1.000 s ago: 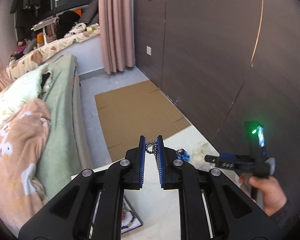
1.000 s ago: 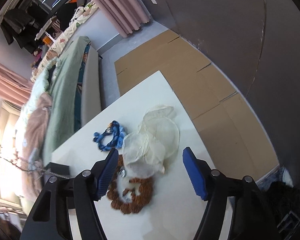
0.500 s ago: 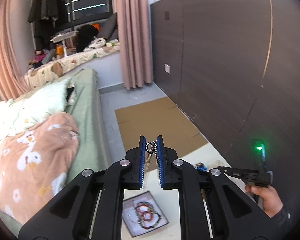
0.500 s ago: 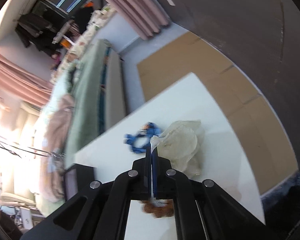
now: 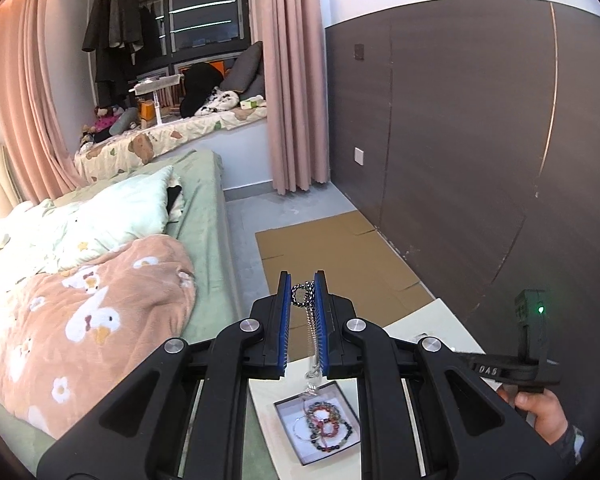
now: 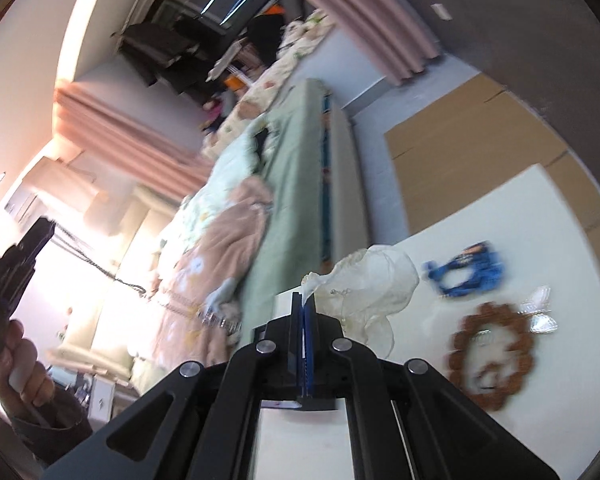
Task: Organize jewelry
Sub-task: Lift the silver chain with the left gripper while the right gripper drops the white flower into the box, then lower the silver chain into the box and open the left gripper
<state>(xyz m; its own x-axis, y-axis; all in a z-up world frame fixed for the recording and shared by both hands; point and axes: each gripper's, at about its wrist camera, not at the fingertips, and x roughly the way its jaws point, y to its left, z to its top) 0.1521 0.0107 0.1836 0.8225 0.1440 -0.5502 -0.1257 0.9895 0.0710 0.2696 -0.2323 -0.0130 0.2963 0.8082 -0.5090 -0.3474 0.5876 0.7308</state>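
My left gripper [image 5: 303, 292] is shut on a black-and-white cord with a silver chain necklace [image 5: 311, 336] that hangs down between the pads over an open white jewelry box [image 5: 318, 428] holding several bead bracelets. My right gripper [image 6: 305, 300] is shut on the edge of a sheer cream organza pouch [image 6: 374, 280], lifted off the white table [image 6: 548, 216]. A blue cord bracelet [image 6: 466, 268] and a brown wooden bead bracelet [image 6: 492, 354] lie on the table to the right. The same necklace [image 6: 172, 300] dangles at the left of the right wrist view.
A bed with a green sheet and a peach duvet [image 5: 84, 312] runs along the table's left side. Flattened cardboard [image 5: 340, 256] covers the floor beyond the table, beside a dark panelled wall [image 5: 480, 140]. A person's hand [image 5: 540, 412] holds the right gripper's handle.
The right gripper closed on the organza pouch and lifted it from the table. The left gripper rose with the necklace, bringing the jewelry box into view beneath it.
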